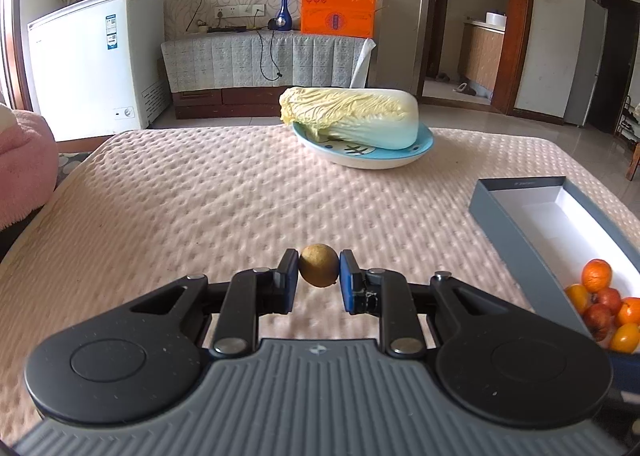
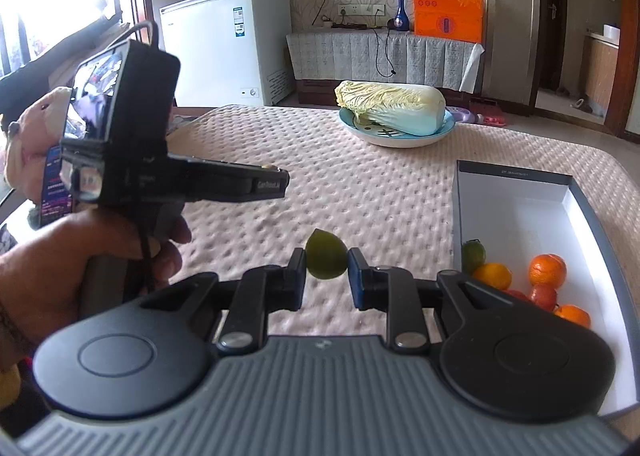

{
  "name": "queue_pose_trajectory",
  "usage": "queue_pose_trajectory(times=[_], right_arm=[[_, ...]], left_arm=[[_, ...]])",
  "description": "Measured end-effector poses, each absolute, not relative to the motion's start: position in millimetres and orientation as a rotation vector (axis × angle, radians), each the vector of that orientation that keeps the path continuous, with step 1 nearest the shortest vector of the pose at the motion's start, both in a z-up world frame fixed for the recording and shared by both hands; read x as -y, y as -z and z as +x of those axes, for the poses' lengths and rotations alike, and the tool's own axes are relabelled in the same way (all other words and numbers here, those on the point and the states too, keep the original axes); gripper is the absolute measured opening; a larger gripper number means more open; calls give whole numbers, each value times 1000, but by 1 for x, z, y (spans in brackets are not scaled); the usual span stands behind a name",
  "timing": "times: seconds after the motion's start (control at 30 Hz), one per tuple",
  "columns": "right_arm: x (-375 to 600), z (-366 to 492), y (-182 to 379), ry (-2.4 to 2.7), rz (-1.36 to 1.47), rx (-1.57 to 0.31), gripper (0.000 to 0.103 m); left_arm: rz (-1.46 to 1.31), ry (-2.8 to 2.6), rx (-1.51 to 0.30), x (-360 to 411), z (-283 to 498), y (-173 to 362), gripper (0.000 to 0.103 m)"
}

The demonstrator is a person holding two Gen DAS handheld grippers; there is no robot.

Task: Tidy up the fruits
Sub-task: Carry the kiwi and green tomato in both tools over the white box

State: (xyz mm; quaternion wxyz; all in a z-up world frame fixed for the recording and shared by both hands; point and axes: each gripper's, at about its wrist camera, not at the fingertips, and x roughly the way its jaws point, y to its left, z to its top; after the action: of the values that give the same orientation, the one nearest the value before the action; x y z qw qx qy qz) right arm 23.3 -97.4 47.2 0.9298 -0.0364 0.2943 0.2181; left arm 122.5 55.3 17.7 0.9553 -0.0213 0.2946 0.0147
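Left wrist view: the left gripper (image 1: 319, 271) pinches a brown fruit (image 1: 319, 265) above the pink cloth (image 1: 200, 196), left of the box (image 1: 548, 212) holding oranges (image 1: 600, 296).

Right wrist view: the right gripper (image 2: 327, 268) clamps a green lime (image 2: 326, 259) beside that box (image 2: 516, 208); a cabbage (image 2: 394, 106) lies on a plate (image 2: 400, 138) beyond.

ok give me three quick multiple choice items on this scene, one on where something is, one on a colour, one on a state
1. Where does the cabbage lie?
A. in the grey box
B. on the blue plate
C. on the freezer

2. What colour is the fruit in the right tongs?
A. green
B. red
C. purple

3. How do the left tongs stand?
A. wide open, holding nothing
B. shut on a brownish fruit
C. resting inside the box

Answers: 1 B, the cabbage rests on the blue plate at the far end of the table. 2 A, the green fruit sits between the pads. 3 B, both pads press the brownish fruit.
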Motion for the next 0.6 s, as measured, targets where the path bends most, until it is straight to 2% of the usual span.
queue_pose_trajectory(times=[0.6], right_arm=[[132,7,-49,-423,-42,-595,25]], left_arm=[[-28,-23,-603,-33,126,-24,26]])
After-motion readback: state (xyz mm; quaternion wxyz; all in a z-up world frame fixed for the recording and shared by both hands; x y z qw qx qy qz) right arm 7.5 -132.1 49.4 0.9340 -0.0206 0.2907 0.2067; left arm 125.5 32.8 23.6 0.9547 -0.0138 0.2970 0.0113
